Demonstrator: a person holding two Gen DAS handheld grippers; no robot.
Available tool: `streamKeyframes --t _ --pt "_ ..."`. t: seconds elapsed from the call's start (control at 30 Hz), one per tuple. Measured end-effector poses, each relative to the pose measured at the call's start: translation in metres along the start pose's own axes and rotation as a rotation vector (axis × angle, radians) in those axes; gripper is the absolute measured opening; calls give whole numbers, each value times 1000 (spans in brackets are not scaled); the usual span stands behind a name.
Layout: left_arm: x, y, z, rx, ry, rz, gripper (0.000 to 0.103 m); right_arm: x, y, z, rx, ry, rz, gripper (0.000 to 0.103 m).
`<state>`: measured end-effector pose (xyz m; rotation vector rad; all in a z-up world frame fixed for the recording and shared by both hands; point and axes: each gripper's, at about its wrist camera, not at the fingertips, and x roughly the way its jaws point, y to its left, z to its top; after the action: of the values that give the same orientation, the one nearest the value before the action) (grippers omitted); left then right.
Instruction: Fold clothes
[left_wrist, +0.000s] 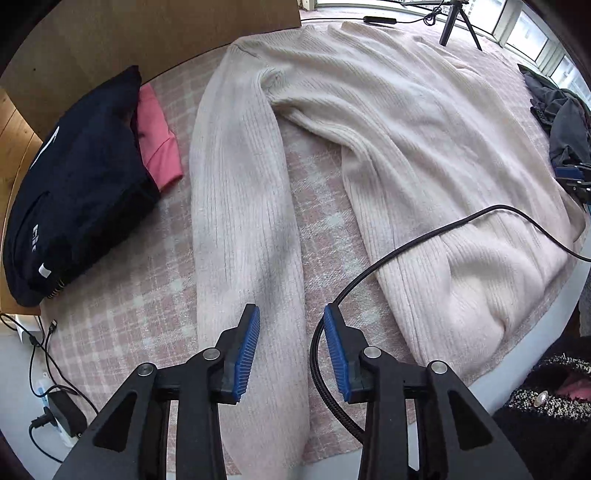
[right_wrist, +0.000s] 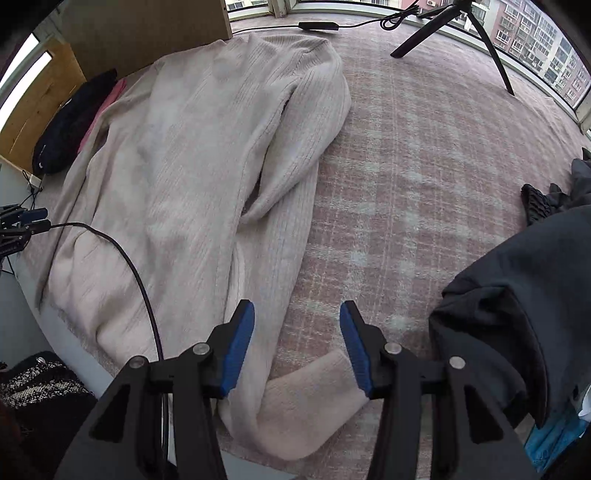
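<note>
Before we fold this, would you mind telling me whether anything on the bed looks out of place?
Yes: a black cable trails across the cream sweater near its hem, and the right sleeve's cuff is bent sideways.

Cream, vertically ribbed sweater (left_wrist: 399, 122) lying on a pink-and-white plaid cover (right_wrist: 424, 177). Beside it, a navy folded garment (left_wrist: 77, 192) (small white markings) over a coral-pink one (left_wrist: 157, 140). Dark grey clothing (right_wrist: 517, 295) at one edge. Each tool (left_wrist: 291, 347) is black with blue ridged pads (left_wrist: 246, 354); cable (left_wrist: 406, 243) black.
</note>
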<state>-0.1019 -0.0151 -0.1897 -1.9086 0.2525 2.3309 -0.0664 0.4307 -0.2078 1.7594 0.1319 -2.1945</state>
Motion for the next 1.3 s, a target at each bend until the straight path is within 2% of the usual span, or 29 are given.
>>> streamKeyframes --t 0.07,0.13,0.17,0.2,0.27,0.33,0.37,0.43,0.5,0.53,0.57,0.6,0.63,0.7,0.8,0.83,0.87,0.9,0.93,0.97,1.0,1.03,1.07,1.1,1.17,1.27,1.3 --pt "10 4 -1 -24 10 -10 38 4 2 -4 1 5 12 48" --pt "14 5 -1 -38 14 -37 32 8 3 -7 2 8 25 48" --pt "11 6 -1 -43 8 -54 20 10 4 -8 3 9 31 48" --pt "6 6 -1 -48 -1 -71 13 8 6 -8 0 9 42 48" --pt "-5 6 0 -57 -19 -106 12 1 11 -9 -5 10 31 48" --pt "-34 7 -4 -53 -66 -123 9 -22 15 -14 -11 -22 29 48" --pt "-53 9 -9 -52 -93 -122 2 -35 17 -17 -14 -41 29 48" --pt "-90 13 -20 -43 -141 -104 1 -64 19 -29 -15 -82 53 48" --pt "-114 17 -30 -20 -168 -72 5 -95 20 -41 -14 -122 81 48" --pt "-118 18 -33 -7 -173 -58 9 -101 21 -45 -24 -140 66 48" --pt "-122 19 -36 7 -177 -44 26 -104 23 -49 -37 -156 40 48" --pt "-113 17 -37 16 -174 -42 47 -101 24 -51 -53 -157 15 48" --pt "-98 13 -36 29 -152 -48 53 -89 24 -46 -61 -138 -4 48" --pt "-66 3 -34 58 -92 -52 52 -59 16 -35 -62 -84 -16 48" --pt "-21 -4 -36 74 -13 13 51 -28 18 -34 -89 -33 -42 48" --pt "-13 -1 -36 56 5 11 49 -19 20 -34 -102 -18 -54 48" --pt "-5 2 -36 35 21 4 41 -14 20 -35 -109 -10 -61 48" --pt "2 6 -37 14 37 -4 28 -11 19 -36 -114 -4 -66 48" --pt "7 9 -37 -2 51 -9 21 -8 19 -37 -119 2 -71 48" --pt "9 13 -38 -14 55 -18 7 -7 17 -37 -118 -1 -66 48" --pt "11 16 -39 -26 56 -30 0 -8 15 -37 -114 -7 -56 42" --pt "12 20 -40 -37 57 -42 0 -10 13 -37 -110 -10 -46 16" --pt "9 22 -40 -43 47 -51 0 -11 10 -36 -99 -6 -32 4" --pt "6 25 -41 -46 34 -60 0 -15 7 -35 -84 -9 -25 4" --pt "-8 38 -42 -72 0 -24 0 -35 -8 -31 -44 -55 -57 4" --pt "-30 75 -49 -162 -33 82 0 -69 -38 -25 52 -135 -123 4" --pt "-34 92 -53 -200 -27 136 0 -81 -55 -22 107 -153 -193 4"
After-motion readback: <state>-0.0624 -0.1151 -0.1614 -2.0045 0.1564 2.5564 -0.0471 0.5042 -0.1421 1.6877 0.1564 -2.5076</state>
